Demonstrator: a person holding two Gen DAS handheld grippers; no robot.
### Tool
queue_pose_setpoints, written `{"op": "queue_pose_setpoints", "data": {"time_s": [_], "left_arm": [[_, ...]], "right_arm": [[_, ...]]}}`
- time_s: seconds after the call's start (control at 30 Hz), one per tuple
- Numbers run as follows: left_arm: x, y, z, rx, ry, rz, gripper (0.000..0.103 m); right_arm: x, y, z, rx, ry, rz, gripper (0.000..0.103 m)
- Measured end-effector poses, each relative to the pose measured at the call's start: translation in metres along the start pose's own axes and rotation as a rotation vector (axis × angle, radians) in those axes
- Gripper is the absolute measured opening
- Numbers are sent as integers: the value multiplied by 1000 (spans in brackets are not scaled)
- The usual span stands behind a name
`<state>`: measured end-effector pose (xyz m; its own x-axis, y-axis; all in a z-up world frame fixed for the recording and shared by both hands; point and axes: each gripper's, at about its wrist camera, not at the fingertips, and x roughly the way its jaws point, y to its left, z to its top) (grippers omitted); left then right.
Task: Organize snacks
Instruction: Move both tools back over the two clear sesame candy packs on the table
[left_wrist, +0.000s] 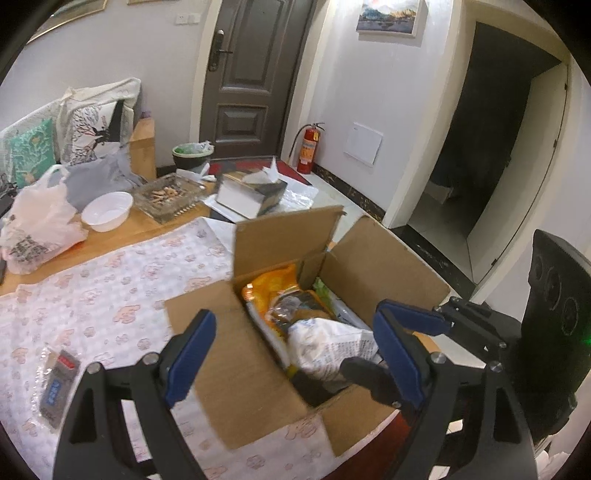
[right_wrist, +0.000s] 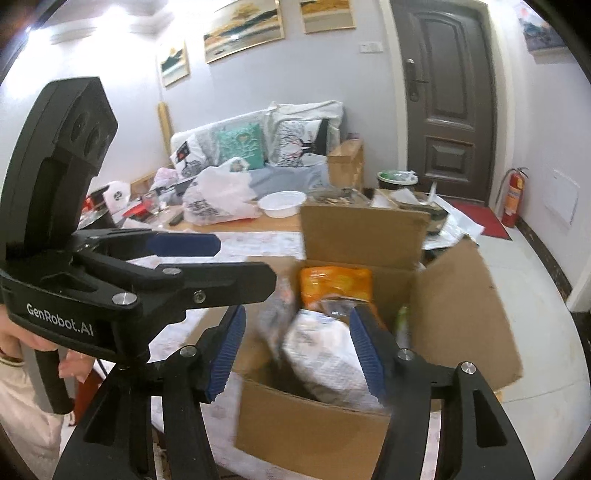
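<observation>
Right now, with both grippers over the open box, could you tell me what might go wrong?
1. The white packet lies tilted atop the pile in the box and may slip.
2. The near flap lies under the left gripper, which might catch it.
3. One pack on the cloth could be missed.

one open cardboard box (left_wrist: 255, 373) holding at least three snack packets: one orange (left_wrist: 273, 288), one dark (left_wrist: 295, 310), one white (left_wrist: 328, 347); one flat packet (left_wrist: 59, 384) on the cloth; one white bowl (left_wrist: 107, 210).
</observation>
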<state>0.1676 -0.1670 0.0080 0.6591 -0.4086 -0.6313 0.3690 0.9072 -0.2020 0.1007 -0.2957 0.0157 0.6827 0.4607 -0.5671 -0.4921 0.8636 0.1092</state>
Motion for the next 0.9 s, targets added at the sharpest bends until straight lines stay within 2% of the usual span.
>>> {"op": "queue_pose_setpoints", "data": {"time_s": [0.17, 0.47, 0.63, 0.7, 0.9], "left_arm": [[-30, 28, -12, -27, -31, 34, 85], [-87, 114, -48, -115, -81, 114, 85], [-106, 179, -76, -176, -71, 191, 85], [-110, 202, -87, -197, -65, 210, 85], [-106, 271, -111, -228, -30, 262, 85]], "right_arm": [[8, 38, 7, -48, -3, 28, 61], [48, 122, 19, -141, 44, 119, 62], [94, 172, 19, -170, 104, 176, 64], [112, 186, 18, -170, 131, 191, 68], [182, 216, 8, -112, 254, 234, 69]]}}
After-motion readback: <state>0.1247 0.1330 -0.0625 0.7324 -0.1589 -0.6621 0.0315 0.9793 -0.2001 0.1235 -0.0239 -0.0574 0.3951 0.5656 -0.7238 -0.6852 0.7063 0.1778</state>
